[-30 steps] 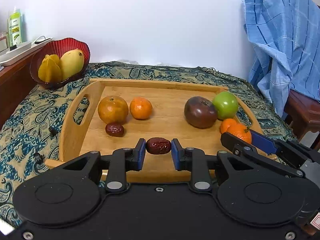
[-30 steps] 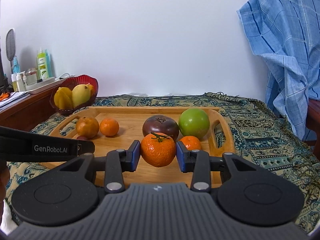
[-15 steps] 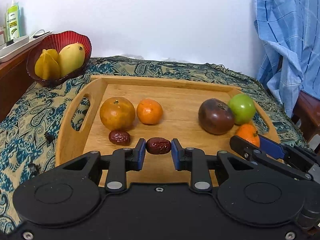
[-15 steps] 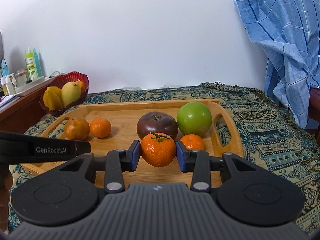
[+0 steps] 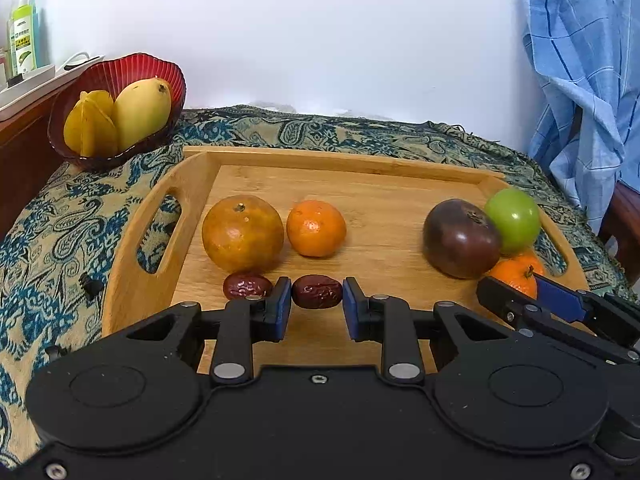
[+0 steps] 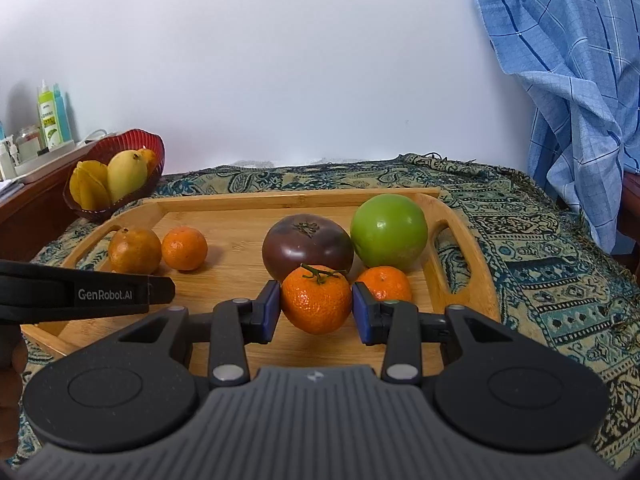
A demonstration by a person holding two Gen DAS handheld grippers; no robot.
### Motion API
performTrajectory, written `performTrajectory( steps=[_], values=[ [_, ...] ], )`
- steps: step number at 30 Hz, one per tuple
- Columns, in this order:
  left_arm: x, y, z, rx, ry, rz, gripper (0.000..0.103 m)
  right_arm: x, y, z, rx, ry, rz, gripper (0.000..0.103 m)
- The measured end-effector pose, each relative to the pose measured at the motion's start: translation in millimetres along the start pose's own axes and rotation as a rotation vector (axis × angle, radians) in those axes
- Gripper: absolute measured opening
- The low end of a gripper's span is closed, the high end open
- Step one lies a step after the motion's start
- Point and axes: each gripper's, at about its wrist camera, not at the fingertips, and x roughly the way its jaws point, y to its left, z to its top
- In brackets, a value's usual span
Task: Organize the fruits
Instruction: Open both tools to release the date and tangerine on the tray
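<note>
Left claw (image 5: 316,304) closed on a dark red date (image 5: 317,291), blue pads pinching both ends, low over the front of the wooden tray (image 5: 340,164). Second date (image 5: 246,286) lies just left of it, partly hidden behind the left finger, touching the big brownish orange (image 5: 242,233). Small orange (image 5: 316,228) just beside that one.

Right claw (image 6: 316,312) closed on a stemmed mandarin (image 6: 316,298), pads pressed on both sides; can't tell if the fruit rests on the tray or is just above it. Behind it a dark purple tomato (image 6: 307,246), partly covered by the mandarin; a green apple (image 6: 389,232) and another mandarin (image 6: 384,282), half hidden by the right finger.

In the left view the right claw is cut off at the right edge. In the right view the left claw (image 6: 86,294) shows only as a black bar, tips out of sight.

Far left, a red bowl (image 5: 120,76) with mango and starfruit on the patterned cloth (image 6: 540,264) over the surface. Bottles (image 6: 52,120) at the edge, labels unreadable.
</note>
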Motion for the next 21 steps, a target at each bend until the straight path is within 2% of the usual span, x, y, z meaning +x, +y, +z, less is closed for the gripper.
performTrajectory(
  steps=[21],
  values=[
    [15.5,-1.4,-0.4,0.02,0.004,0.01,0.026,16.3,4.4,0.6,-0.018,0.051,-0.006,0.043]
  ],
)
